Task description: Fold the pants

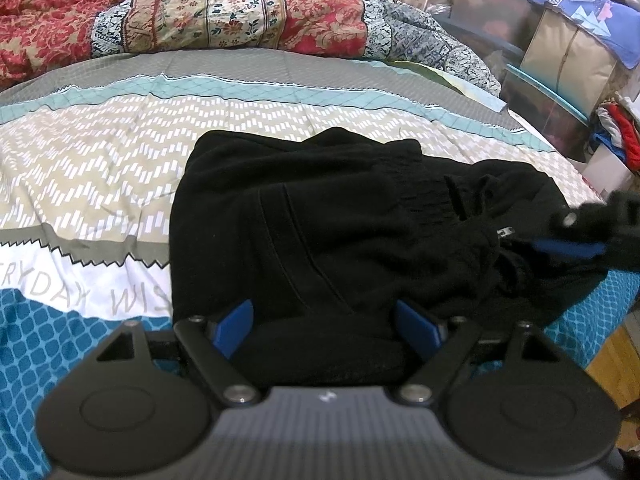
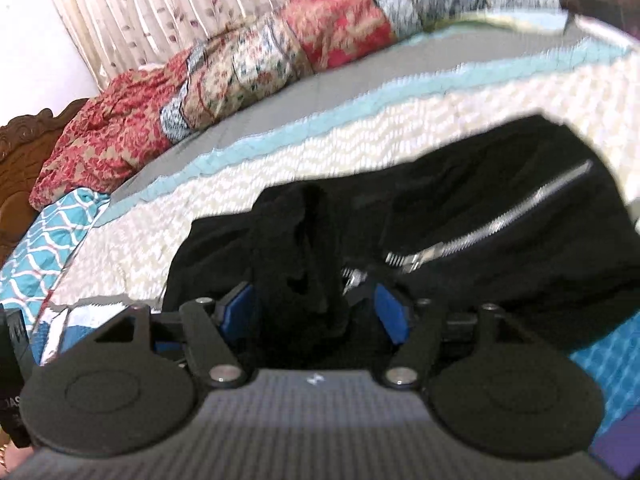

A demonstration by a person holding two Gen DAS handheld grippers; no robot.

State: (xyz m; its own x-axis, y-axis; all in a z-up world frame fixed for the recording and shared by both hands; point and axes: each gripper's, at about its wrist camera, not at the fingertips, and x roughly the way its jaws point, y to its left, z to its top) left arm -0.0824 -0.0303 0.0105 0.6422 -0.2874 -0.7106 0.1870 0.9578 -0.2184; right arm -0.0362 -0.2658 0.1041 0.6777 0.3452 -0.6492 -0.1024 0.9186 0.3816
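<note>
Black pants (image 1: 320, 216) lie bunched on the bed near its front edge. My left gripper (image 1: 324, 322) is open, its blue pads either side of a fold of the pants at the near edge. In the right wrist view, which is blurred, the pants (image 2: 480, 208) show a silver zipper (image 2: 500, 228). My right gripper (image 2: 316, 310) is open with a raised ridge of the black cloth between its pads. The right gripper also shows in the left wrist view (image 1: 576, 244) at the right side of the pants.
The bed has a patterned blue, white and beige cover (image 1: 100, 168). A red floral quilt (image 1: 180, 20) is heaped along the far side. Storage boxes and bags (image 1: 560, 52) stand to the right of the bed. Wooden floor (image 1: 616, 356) shows at lower right.
</note>
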